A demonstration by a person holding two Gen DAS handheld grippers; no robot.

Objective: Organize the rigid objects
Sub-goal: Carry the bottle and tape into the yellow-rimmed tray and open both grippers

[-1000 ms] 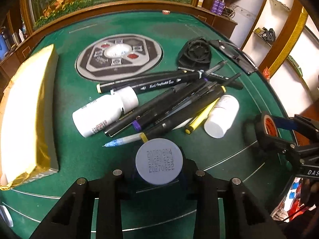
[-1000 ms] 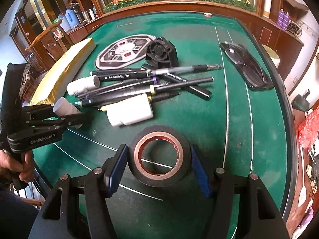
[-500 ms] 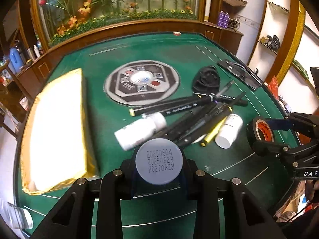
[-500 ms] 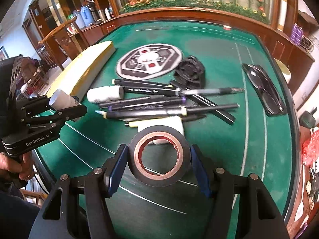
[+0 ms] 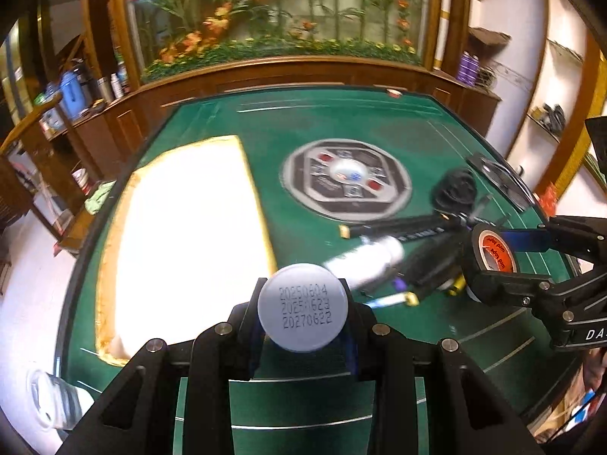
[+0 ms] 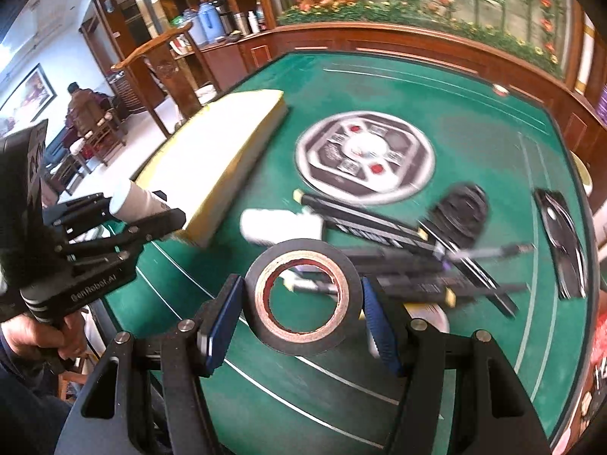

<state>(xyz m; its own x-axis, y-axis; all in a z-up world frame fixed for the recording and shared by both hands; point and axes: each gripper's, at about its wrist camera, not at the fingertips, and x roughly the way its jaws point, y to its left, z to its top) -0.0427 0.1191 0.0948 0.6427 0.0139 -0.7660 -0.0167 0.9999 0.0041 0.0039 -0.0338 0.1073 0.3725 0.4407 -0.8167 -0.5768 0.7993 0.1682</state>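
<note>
Green felt covers the bench (image 5: 303,121), which has a wooden rim and white curved lines. On its left part lies a long gold-edged box (image 5: 182,227) with a bright white top, the largest item on the felt. Near the middle sits an octagonal grey-and-black panel (image 5: 347,185) with red squares. Right of that panel, a pile of black marker pens (image 6: 379,223) lies crossed over one another, with a white bottle (image 6: 280,223) lying on its side at the pile's left end and a black fan-like part (image 6: 461,214) at the far right end. A flat black case (image 6: 561,242) rests apart, near the right rim.

Held above the felt, the right claw (image 6: 299,295) is clamped on a roll of black tape (image 6: 301,295), its blue pads pressing the roll's outer sides; the roll's reddish core faces the camera. The left claw (image 5: 301,314) is clamped on a small white bottle (image 5: 301,307), whose grey round end shows 3 lines of printed digits. That bottle is raised over the near edge of the bench, just beside the gold-edged box. A person's hand (image 6: 41,337) grips the left claw's handle.
</note>
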